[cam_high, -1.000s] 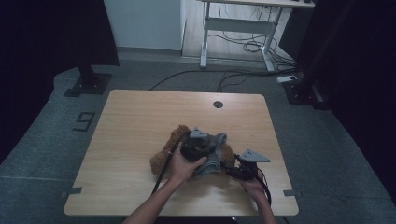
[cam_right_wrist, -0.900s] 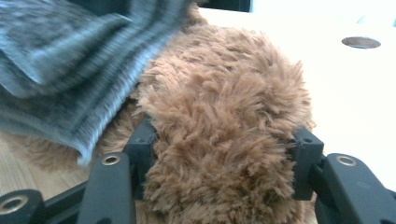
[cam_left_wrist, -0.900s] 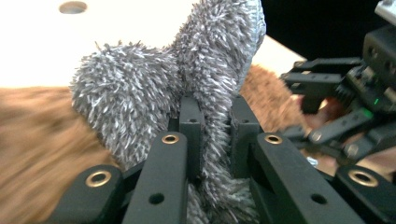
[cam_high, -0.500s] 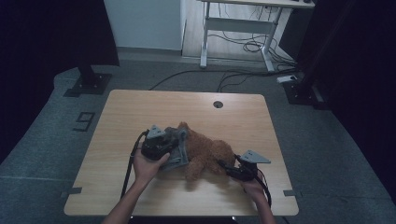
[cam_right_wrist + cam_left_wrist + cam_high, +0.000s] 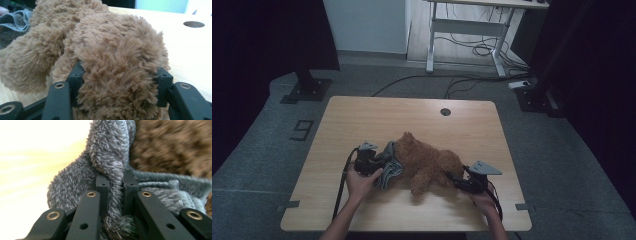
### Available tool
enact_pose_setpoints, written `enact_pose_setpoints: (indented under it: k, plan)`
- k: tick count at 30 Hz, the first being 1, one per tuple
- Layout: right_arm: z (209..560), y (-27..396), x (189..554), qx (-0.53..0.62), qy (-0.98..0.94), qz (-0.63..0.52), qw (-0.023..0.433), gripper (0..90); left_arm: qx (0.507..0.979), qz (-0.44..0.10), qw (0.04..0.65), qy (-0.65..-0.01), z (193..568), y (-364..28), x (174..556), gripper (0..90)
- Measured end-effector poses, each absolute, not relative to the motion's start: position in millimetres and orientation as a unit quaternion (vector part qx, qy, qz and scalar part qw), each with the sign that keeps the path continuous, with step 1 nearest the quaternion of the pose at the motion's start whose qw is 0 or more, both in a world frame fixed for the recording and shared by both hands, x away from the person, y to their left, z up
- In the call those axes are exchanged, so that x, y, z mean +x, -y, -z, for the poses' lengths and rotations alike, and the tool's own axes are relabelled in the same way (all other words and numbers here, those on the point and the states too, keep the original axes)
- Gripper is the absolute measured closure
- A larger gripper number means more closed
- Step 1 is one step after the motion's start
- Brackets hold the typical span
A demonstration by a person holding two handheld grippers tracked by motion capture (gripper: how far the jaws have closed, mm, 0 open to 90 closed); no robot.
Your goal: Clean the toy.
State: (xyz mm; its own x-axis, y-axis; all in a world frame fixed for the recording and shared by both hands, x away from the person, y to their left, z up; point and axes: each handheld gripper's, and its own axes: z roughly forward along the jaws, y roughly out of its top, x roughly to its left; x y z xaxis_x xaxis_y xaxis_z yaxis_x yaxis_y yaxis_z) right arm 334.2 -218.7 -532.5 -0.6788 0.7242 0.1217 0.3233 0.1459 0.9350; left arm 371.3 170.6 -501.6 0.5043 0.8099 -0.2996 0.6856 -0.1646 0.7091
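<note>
Teddy bear [image 5: 427,161] mid-frame, leg held in wide right gripper [image 5: 457,181]; left gripper [image 5: 379,159] pinching grey fleece garment [image 5: 110,170]. Probably undressing; next, pull leftward.

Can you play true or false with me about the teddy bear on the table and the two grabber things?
1. The brown teddy bear lies on the wooden table. True.
2. The left gripper is pinching a red ball. False: its jaws are shut on a fold of fuzzy grey cloth.
3. The right gripper has a furry part of the bear between its jaws. True.
4. The grey cloth lies at the far edge of the table, away from the bear. False: it sits right against the bear, on the person's left.
5. The table has a small round hole near its far edge. True.
</note>
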Motion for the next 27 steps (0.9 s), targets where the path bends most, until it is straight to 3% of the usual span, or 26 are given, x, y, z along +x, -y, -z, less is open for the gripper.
enact_pose_setpoints:
  k: [8, 12, 18, 27]
  plan:
    - [534, 220, 332, 0.355, -0.735, -0.549, 0.182, 42.7, 0.777, -0.091, 0.361, -0.508, 523, -183, 369, 79.6]
    - [534, 221, 333, 0.359, -0.732, -0.55, 0.181, 42.6, 0.77, -0.081, 0.378, -0.508, 524, -190, 365, 79.5]
    - [535, 223, 334, 0.357, -0.731, -0.553, 0.179, 42.3, 0.761, -0.094, 0.438, -0.47, 474, -182, 361, 79.2]
    - [534, 222, 334, 0.355, -0.733, -0.551, 0.184, 41.6, 0.779, -0.115, 0.48, -0.386, 406, -117, 355, 78.9]
